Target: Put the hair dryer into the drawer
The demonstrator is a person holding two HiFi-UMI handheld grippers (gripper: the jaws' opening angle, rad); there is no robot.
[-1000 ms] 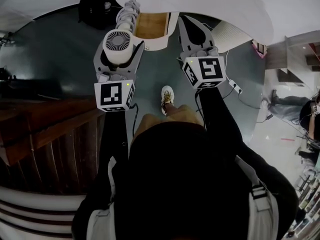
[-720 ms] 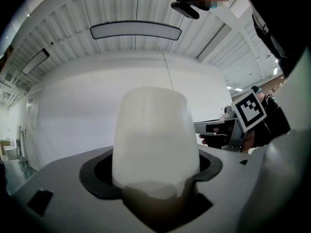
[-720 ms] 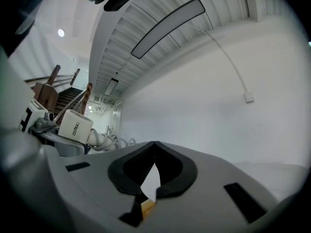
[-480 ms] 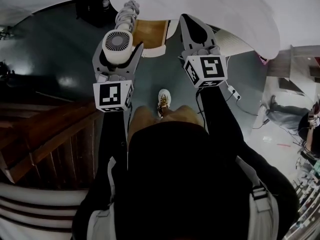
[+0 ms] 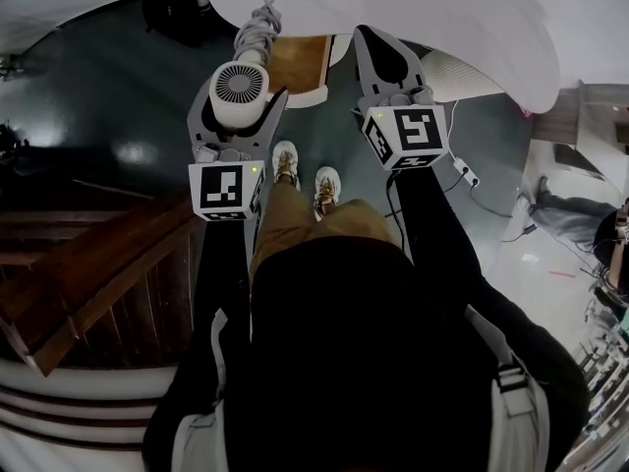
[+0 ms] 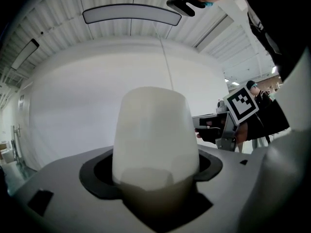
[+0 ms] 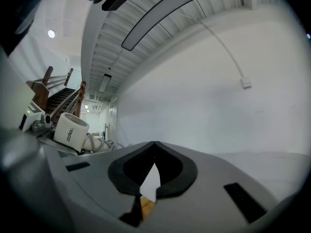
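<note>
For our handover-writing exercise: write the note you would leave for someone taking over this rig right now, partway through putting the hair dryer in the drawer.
Left gripper: shut on the hair dryer, grille end facing up at the head camera.
Right gripper: shut, empty.
Drawer: open just ahead, wooden bottom showing.
Done: dryer in grip, drawer open.
Left: move the dryer over the drawer, lower it in, release; probably push the drawer shut afterwards.
</note>
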